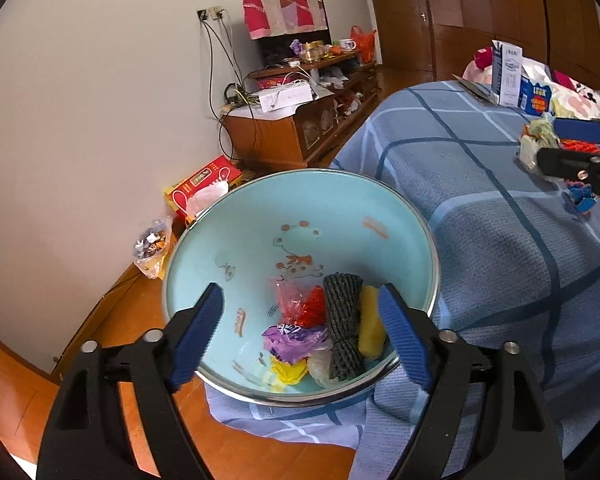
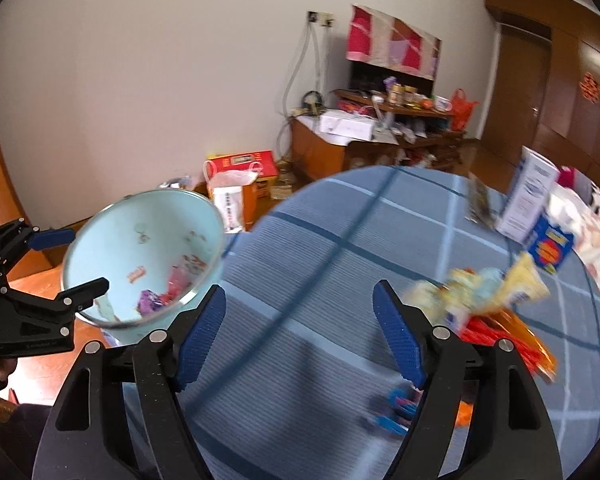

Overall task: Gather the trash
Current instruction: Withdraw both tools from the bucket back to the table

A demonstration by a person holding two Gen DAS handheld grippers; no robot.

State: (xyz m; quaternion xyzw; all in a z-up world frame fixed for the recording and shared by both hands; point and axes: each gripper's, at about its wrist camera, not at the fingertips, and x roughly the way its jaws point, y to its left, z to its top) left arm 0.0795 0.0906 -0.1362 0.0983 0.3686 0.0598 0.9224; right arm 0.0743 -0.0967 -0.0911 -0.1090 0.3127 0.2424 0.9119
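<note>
We count one light-blue basin point(image 1: 300, 216) holding about six scraps: one red wrapper point(image 1: 306, 306), one purple wrapper point(image 1: 292, 340), one yellow wrapper point(image 1: 288, 370), one clear wrapper point(image 1: 320, 366), one dark rope bundle point(image 1: 342, 328), one yellow sponge point(image 1: 370, 330). On the bedspread point(image 1: 480, 240): two cartons point(image 1: 506, 74), one blue scrap point(image 1: 582, 198).

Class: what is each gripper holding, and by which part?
Right gripper: open, holding nothing. Left gripper: its fingers straddle the near rim of the blue bowl, one at each side; whether they actually clamp it cannot be told.
</note>
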